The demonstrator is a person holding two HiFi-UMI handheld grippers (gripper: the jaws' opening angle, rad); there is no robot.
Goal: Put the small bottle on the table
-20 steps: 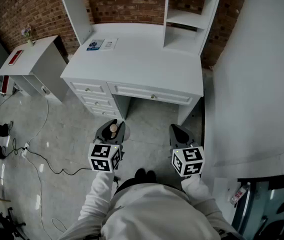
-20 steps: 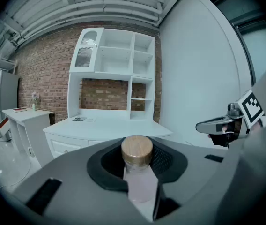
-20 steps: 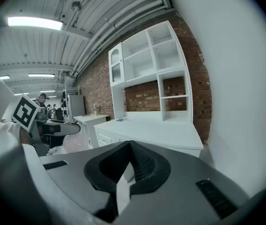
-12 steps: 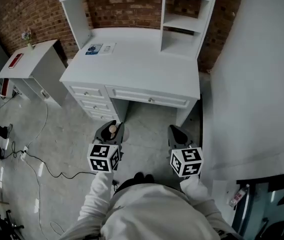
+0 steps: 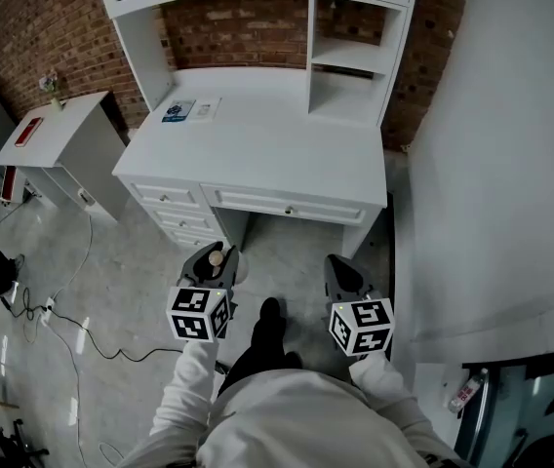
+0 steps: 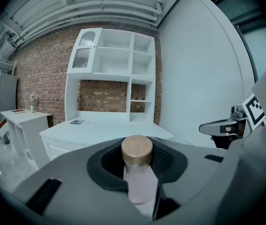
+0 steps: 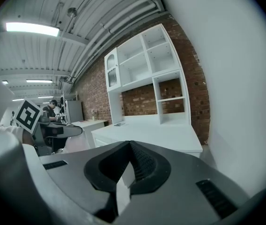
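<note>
Brick wall (image 5: pixel 248 32) behind white desk (image 5: pixel 257 149), which is well ahead of both grippers. Left gripper (image 5: pixel 215 264) is clamped on the small bottle (image 6: pixel 138 182): upright between the pads, wooden cap up, over the floor (image 5: pixel 131 271) short of the desk. Right gripper (image 7: pixel 129 163) jaws are together, empty.

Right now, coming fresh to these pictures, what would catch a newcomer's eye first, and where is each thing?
First comes the small bottle with its round wooden cap, clamped upright in the left gripper above the floor, short of the desk. Next is the big white desk with its shelf unit, straight ahead against the brick wall. The right gripper, level with the left, is shut and empty.
</note>
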